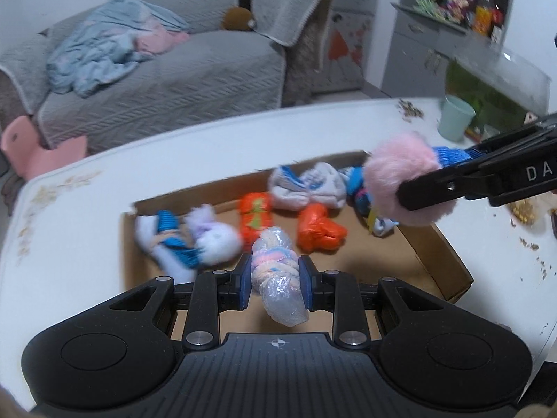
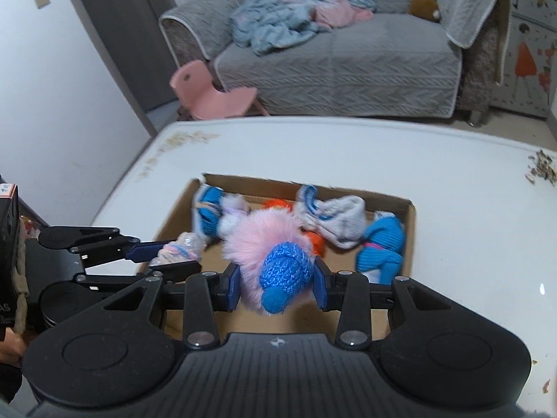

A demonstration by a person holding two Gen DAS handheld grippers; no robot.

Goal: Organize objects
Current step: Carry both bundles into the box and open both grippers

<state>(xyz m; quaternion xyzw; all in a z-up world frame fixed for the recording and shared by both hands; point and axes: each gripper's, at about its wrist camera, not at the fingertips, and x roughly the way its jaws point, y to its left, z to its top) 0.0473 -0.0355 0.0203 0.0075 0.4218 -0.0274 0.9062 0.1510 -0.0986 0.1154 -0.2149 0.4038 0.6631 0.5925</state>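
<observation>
A shallow cardboard box (image 1: 449, 261) lies on the white table (image 1: 69, 230) and holds several rolled socks: two orange bundles (image 1: 320, 231), a grey-white pair (image 1: 306, 184), and a blue-and-white pair (image 1: 167, 240). My left gripper (image 1: 275, 278) is shut on a plastic-wrapped pastel sock bundle (image 1: 278, 278) over the box's near side; it also shows in the right wrist view (image 2: 177, 249). My right gripper (image 2: 276, 284) is shut on a fluffy pink and blue knit sock (image 2: 278, 264) above the box (image 2: 410, 230); it also shows in the left wrist view (image 1: 400, 177).
A mint cup (image 1: 454, 118) and scattered crumbs (image 1: 410, 109) sit at the table's far right. A grey sofa (image 2: 348, 59) with a blue blanket and a pink child's chair (image 2: 209, 94) stand beyond the table. A shelf unit (image 1: 452, 17) stands at the right.
</observation>
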